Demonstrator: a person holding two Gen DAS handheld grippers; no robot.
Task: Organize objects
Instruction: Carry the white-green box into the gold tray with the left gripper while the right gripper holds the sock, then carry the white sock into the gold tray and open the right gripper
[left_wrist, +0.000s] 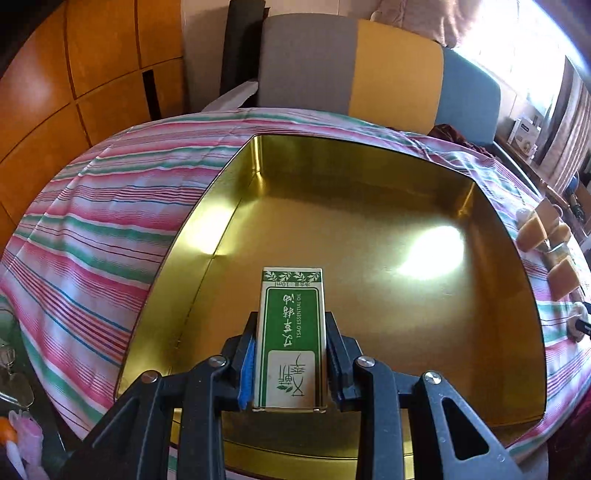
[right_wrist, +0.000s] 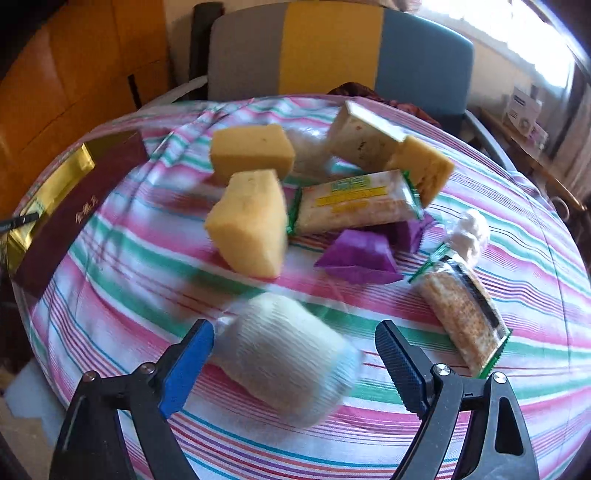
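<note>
My left gripper (left_wrist: 291, 354) is shut on a green and white essential oil box (left_wrist: 291, 332) and holds it over the near left part of an open gold tin (left_wrist: 207, 236). The tin's inside holds nothing else that I can see. My right gripper (right_wrist: 295, 354) is open over the striped tablecloth (right_wrist: 147, 266). A white gauze roll in clear wrap (right_wrist: 288, 358) lies between its fingers, apart from both pads. Beyond it lie yellow sponge blocks (right_wrist: 251, 221), two cracker packets (right_wrist: 354, 203), purple wrappers (right_wrist: 358, 254) and a cream box (right_wrist: 362, 136).
The tin shows at the left edge of the right wrist view (right_wrist: 55, 195) with its dark red side. A grey, yellow and blue chair back (right_wrist: 332, 48) stands behind the table. Wooden cabinets (left_wrist: 74, 74) are at the left. Sponge blocks (left_wrist: 546, 236) lie right of the tin.
</note>
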